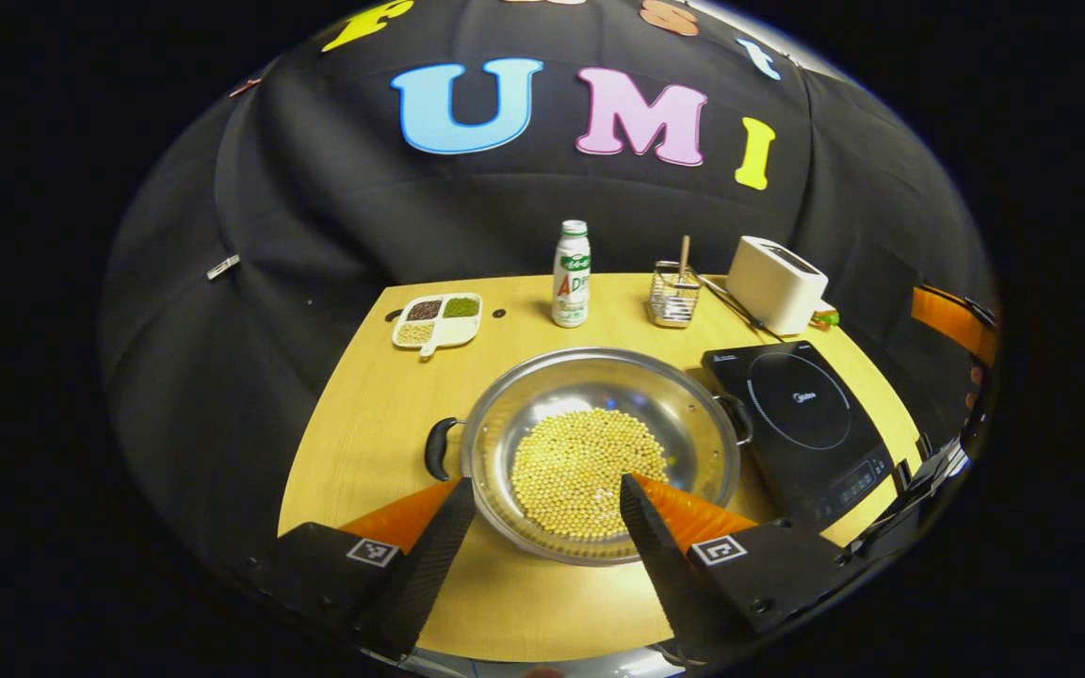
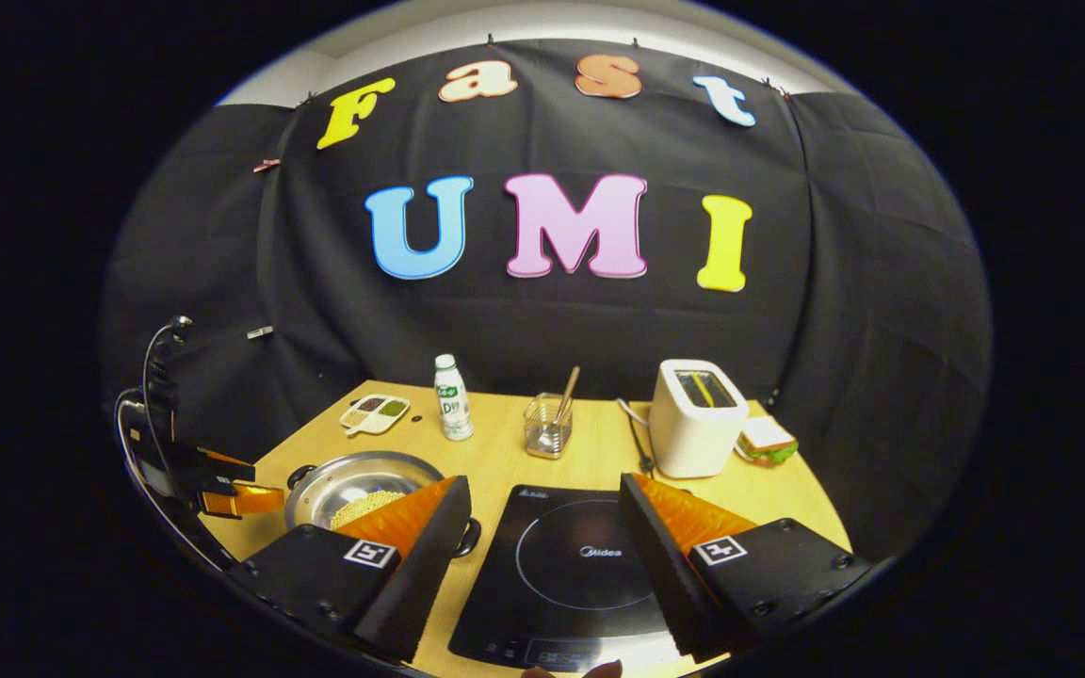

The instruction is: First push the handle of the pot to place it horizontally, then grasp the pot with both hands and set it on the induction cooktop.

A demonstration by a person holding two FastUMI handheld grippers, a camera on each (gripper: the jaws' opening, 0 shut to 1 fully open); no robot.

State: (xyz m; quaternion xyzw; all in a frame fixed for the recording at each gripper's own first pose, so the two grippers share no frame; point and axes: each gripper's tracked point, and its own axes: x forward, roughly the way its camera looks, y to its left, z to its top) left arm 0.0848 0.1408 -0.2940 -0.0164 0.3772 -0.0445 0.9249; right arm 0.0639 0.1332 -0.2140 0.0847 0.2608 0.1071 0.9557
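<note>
A wide steel pot (image 1: 599, 377) holding soybeans (image 1: 590, 471) sits mid-table, with one black handle (image 1: 439, 447) on its left and the other handle (image 1: 738, 417) on its right, toward the black induction cooktop (image 1: 801, 405). My left gripper (image 1: 546, 480) is open just in front of the pot, with nothing between its fingers. In the right gripper view, my right gripper (image 2: 543, 480) is open above the cooktop (image 2: 561, 556), and the pot (image 2: 354, 476) lies to its left. Beyond the pot, the left gripper (image 2: 232, 497) reaches in from the left edge.
Along the back of the table stand a divided dish of beans (image 1: 437, 320), a white bottle (image 1: 571, 275), a wire basket with a stick (image 1: 674, 294) and a white toaster (image 1: 776, 282). A sandwich (image 2: 766, 440) lies beside the toaster (image 2: 696, 416).
</note>
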